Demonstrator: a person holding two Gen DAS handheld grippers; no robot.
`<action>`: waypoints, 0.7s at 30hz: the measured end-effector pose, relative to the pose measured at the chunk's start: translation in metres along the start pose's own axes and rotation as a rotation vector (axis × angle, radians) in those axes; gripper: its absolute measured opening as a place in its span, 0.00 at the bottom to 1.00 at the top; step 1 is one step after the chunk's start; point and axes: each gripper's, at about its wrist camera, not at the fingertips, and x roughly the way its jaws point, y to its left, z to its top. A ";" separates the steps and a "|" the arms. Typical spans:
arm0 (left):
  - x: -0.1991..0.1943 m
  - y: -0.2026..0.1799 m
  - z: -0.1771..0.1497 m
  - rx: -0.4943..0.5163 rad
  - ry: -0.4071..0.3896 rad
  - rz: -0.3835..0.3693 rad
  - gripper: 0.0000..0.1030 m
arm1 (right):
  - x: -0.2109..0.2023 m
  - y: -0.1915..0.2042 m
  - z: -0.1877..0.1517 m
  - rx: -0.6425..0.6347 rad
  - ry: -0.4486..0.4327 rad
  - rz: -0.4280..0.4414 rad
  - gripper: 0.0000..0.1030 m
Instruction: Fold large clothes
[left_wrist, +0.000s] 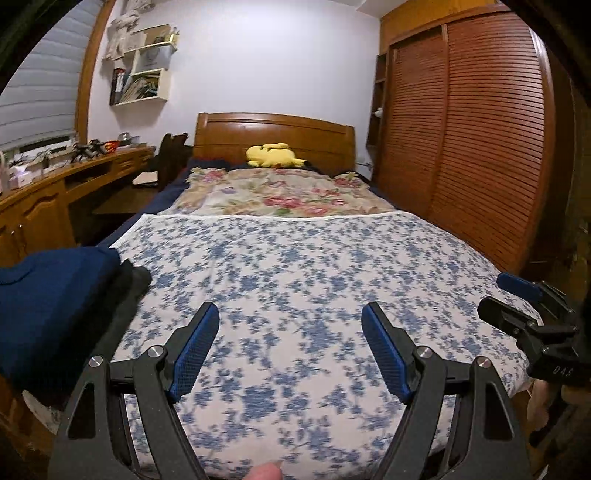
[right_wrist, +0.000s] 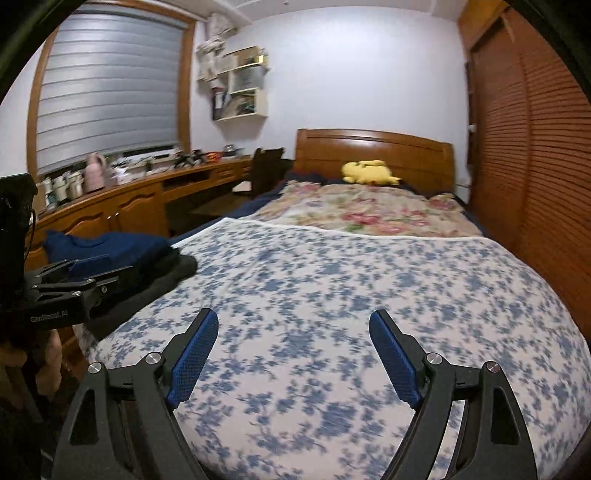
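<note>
Both grippers, left (left_wrist: 290, 312) and right (right_wrist: 293, 317), hover agape over the blue-flowered sheet (left_wrist: 314, 280); folded navy garment (left_wrist: 48, 295) at its left edge; "DAS" legible on the right one.

**Colours and patterns, bedroom scene**

Near bed cover (left_wrist: 295, 280): white ground, small blue floral print. Far quilt (left_wrist: 273, 195): beige with pink-red roses, green leaves. Plush toy (left_wrist: 273, 155) by headboard: yellow. Headboard (left_wrist: 273, 136): orange-brown wood. Folded garment (left_wrist: 48, 299) near left: navy blue, on a black one (right_wrist: 162, 284). Wardrobe doors (left_wrist: 480, 147) right: reddish-brown louvred slats. Wall (left_wrist: 273, 62): pale lilac-white. Window blind (right_wrist: 110, 85) far left: grey-blue horizontal stripes. Left gripper (left_wrist: 290, 317) and right gripper (right_wrist: 293, 323): black frames, blue textured pads.
</note>
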 end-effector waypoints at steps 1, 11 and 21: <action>-0.001 -0.005 0.001 0.007 -0.002 -0.002 0.78 | -0.006 0.000 -0.001 0.008 -0.005 -0.010 0.83; -0.016 -0.051 0.007 0.056 -0.042 -0.011 0.78 | -0.043 -0.011 -0.010 0.077 -0.042 -0.102 0.83; -0.012 -0.063 0.005 0.088 -0.026 -0.008 0.78 | -0.042 -0.008 -0.020 0.112 -0.058 -0.116 0.83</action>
